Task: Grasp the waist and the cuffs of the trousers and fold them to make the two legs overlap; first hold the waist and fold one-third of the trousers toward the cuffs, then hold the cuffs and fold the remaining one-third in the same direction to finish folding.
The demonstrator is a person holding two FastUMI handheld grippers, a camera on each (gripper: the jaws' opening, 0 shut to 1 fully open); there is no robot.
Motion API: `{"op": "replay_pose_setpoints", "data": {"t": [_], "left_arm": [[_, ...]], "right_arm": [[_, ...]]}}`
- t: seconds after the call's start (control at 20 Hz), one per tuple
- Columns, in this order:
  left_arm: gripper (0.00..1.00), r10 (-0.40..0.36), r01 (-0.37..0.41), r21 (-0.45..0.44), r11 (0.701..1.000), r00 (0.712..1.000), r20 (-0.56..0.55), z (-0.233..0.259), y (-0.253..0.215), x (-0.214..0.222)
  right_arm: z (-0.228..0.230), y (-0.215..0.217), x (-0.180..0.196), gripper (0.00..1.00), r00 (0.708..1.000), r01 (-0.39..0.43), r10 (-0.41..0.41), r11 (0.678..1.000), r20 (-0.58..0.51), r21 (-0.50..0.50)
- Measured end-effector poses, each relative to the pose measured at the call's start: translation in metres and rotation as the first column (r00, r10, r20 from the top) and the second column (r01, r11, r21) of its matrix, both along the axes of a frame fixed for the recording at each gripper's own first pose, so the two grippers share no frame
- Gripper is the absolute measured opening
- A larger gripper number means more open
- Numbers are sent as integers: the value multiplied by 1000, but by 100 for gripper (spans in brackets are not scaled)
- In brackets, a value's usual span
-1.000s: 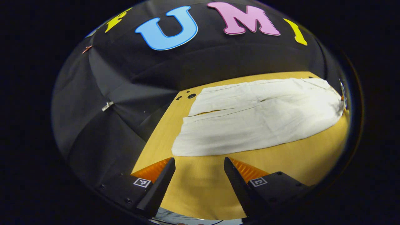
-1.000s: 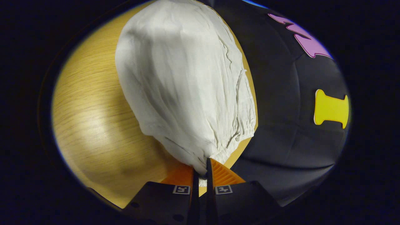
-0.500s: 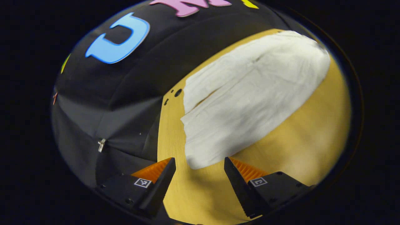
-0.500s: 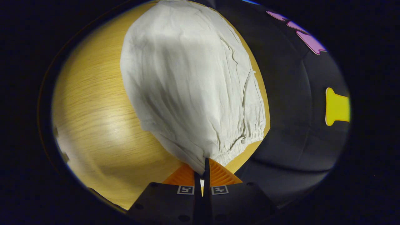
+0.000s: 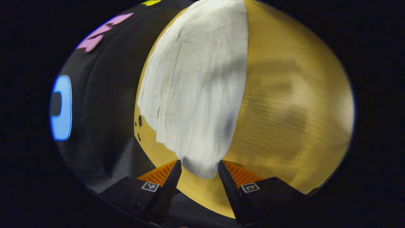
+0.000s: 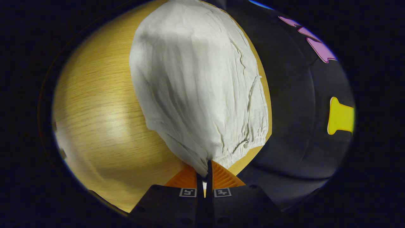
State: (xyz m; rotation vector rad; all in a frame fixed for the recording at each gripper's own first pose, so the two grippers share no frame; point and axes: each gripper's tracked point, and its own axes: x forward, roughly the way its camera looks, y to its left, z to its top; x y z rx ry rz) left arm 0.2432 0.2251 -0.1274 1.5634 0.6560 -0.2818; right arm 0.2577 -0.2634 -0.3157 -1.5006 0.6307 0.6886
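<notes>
White trousers (image 5: 196,88) lie spread on a wooden table (image 5: 284,104). In the left gripper view a cuff corner (image 5: 201,169) sits between the fingers of my left gripper (image 5: 198,167), whose jaws stand apart and do not press on the cloth. In the right gripper view the trousers (image 6: 196,82) stretch away from me, and the gathered elastic waist (image 6: 250,142) lies near the table's right edge. My right gripper (image 6: 205,167) is shut on the near corner of the waist, and the cloth rises slightly toward it.
The black booth wall (image 6: 300,110) hangs close behind the table edge on the waist side. Small dark holes (image 5: 139,121) mark the table corner near the cuffs. Bare wood (image 6: 101,117) lies beside the trousers.
My left gripper has swung round and moved in on the cuff end, so the cuff corner now lies between its fingers, which have narrowed slightly. The right gripper keeps its hold on the waist, barely moving.
</notes>
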Motion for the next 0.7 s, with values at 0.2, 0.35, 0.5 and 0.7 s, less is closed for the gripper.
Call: {"op": "replay_pose_setpoints", "data": {"t": [0.2, 0.35, 0.5, 0.7], "left_arm": [[71, 26, -27, 0, 1000, 996, -91, -1, 0, 14], [56, 7, -3, 40, 999, 996, -87, 0, -5, 28], [18, 2, 0, 44, 999, 999, -50, -5, -7, 38], [6, 24, -25, 18, 1000, 999, 39, -3, -7, 43]], "right_arm": [[0, 1, 1, 5, 1000, -8, 8, 1000, 5, -6], [0, 0, 2, 5, 1000, -16, 16, 1000, 13, -17], [0, 0, 2, 5, 1000, -15, 15, 1000, 15, -19], [1, 0, 2, 5, 1000, -19, 20, 999, 21, -33]]}}
